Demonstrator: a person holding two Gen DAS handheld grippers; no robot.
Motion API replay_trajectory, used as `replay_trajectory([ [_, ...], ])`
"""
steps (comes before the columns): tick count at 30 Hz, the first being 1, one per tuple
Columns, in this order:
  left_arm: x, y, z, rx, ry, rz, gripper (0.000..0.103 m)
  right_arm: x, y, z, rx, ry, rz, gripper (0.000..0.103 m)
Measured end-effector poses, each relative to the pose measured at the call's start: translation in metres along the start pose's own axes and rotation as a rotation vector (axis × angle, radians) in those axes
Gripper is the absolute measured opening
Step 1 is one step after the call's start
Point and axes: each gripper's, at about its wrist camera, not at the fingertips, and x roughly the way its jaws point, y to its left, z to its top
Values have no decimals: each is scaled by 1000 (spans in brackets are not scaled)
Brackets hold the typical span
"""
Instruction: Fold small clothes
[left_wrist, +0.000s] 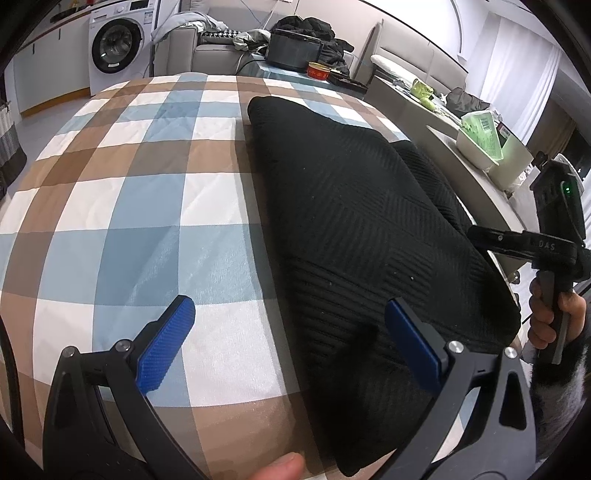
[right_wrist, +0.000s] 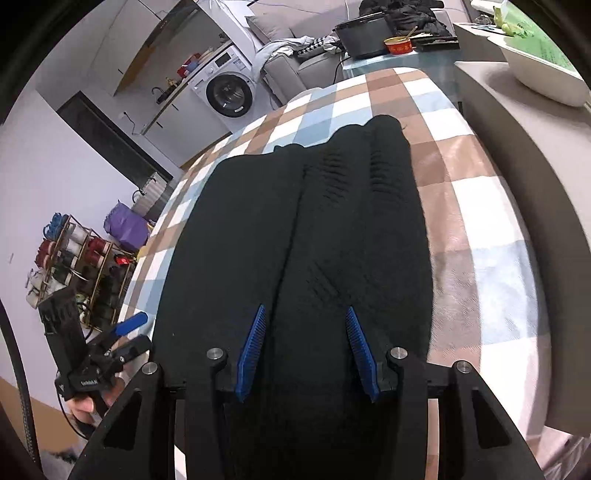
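Both grippers hang empty. The left gripper (left_wrist: 291, 347) has its jaws spread wide, straddling the near left edge of the black sweater (left_wrist: 362, 229). The right gripper (right_wrist: 306, 350) is partly open above the sweater's middle. The sweater lies lengthwise on the checked blanket (left_wrist: 129, 206), sides apparently folded inward. Judged roughly halfway; the crosswise fold looks left to do.

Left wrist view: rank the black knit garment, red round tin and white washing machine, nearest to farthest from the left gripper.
1. Black knit garment: lying on the checked cloth, its near edge under the left gripper's right finger.
2. Red round tin: past the cloth's far edge, centre-right.
3. White washing machine: against the back wall, far left.
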Motion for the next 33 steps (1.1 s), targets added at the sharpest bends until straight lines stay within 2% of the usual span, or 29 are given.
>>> replay_trajectory([
  [3,1,0,0,-2,-3,-7,102,2,4,1,-16,5,-32,47],
  [8,0,-1,3,10,-9,-9,102,6,18,-1,-81,-9,-184,39],
  [16,3,-5,7,25,-3,-5,102,9,10,12,-38,-29,-166,41],
  [20,6,-6,7,29,5,-5,102,19,2,20,-11,-15,-108,40],
  [22,8,-6,6,29,12,-2,102,20,7,21,-40,-23,-130,20],
  [23,9,-6,6,29,13,-2,102,19,10,21,-63,-26,-144,7],
  [26,10,-5,6,29,12,-1,102,5,20,19,-108,-60,-155,7],
  [29,11,-4,6,20,16,-5,102,-1,14,20,-93,-76,-188,7],
  [31,11,-4,5,23,16,-8,102,11,-3,23,-26,-19,-177,12],
  [33,8,-4,4,33,12,-9,102,18,-15,24,38,26,-103,15],
])
